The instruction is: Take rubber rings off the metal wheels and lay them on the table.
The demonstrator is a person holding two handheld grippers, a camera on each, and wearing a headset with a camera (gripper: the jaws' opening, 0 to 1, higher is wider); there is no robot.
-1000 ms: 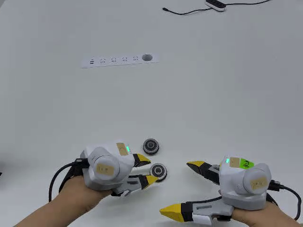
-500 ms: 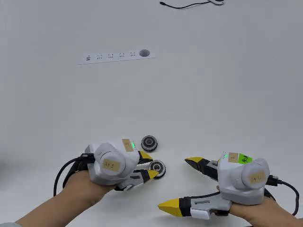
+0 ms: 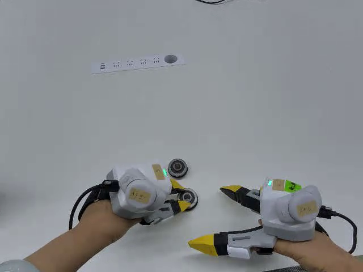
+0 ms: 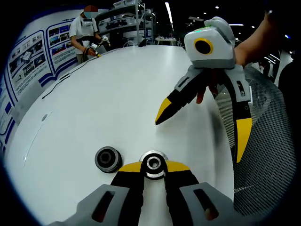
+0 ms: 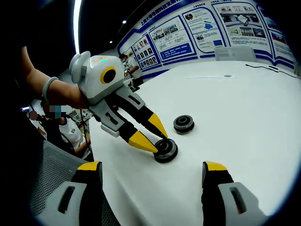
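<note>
While the white counter carries both metal wheels, the right gripper hangs beside them, jaws spread wide and empty. Left gripper: jaws clamped either side of the near wheel, which sits flat on the counter. Far wheel lies just beyond it, apart. Each wheel wears its dark rubber ring.

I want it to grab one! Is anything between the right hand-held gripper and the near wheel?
Only bare table lies between the right hand-held gripper and the near wheel, but the left hand-held gripper has that wheel between its jaws.
</note>
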